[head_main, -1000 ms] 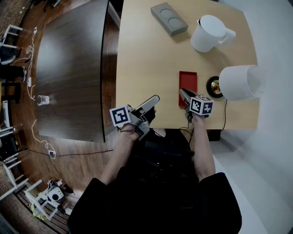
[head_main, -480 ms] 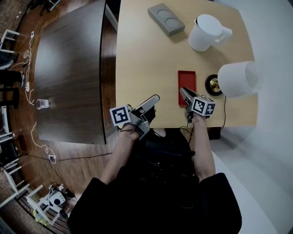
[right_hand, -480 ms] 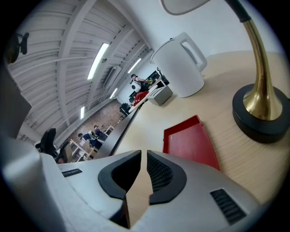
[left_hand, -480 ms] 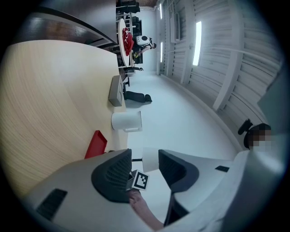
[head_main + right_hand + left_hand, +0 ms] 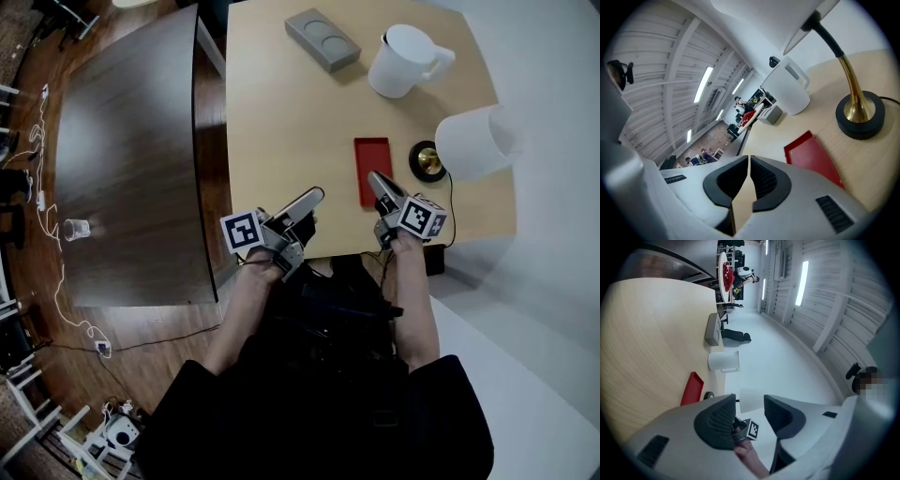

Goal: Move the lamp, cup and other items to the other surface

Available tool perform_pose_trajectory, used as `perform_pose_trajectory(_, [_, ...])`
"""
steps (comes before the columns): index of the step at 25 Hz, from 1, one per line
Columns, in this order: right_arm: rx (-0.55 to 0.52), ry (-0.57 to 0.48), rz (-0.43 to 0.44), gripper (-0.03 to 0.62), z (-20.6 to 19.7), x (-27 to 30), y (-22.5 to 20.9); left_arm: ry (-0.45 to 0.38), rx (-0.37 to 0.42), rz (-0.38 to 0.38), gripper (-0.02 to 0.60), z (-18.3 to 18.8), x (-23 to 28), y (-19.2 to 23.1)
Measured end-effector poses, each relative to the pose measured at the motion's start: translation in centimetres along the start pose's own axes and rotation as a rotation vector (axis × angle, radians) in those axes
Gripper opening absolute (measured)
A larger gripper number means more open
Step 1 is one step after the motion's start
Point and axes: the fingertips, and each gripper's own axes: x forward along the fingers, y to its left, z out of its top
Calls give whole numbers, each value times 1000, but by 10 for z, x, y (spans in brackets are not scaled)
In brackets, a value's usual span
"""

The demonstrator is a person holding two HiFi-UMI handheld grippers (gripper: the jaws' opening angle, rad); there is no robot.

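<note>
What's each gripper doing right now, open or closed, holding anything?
Left grey two-jaw gripper: open, empty.
Right grey two-jaw gripper: shut, empty; jaws have just been closing.

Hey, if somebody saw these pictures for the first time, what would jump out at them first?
Probably the red tray, the one bright colour on the pale wooden table, lying towards its near edge. Just right of it stands the white-shaded lamp on a brass base, and farther back sits the big white cup beside a grey two-well holder.
</note>
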Motion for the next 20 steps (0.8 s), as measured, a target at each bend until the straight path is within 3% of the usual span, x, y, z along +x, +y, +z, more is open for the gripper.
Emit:
perform_pose_trajectory(7, [24,-163,36,23,1,-37,61,77,23,-62,215,-9,-22,-16])
perform_pose_trajectory(13, [44,-286,47,21,-25,-87,114,164,19,-123,215,-46,-45,-35])
perform_pose_trajectory(20, [41,-320,60,21,-33,-100,138,196,6,-153,215,-54,-49,-40])
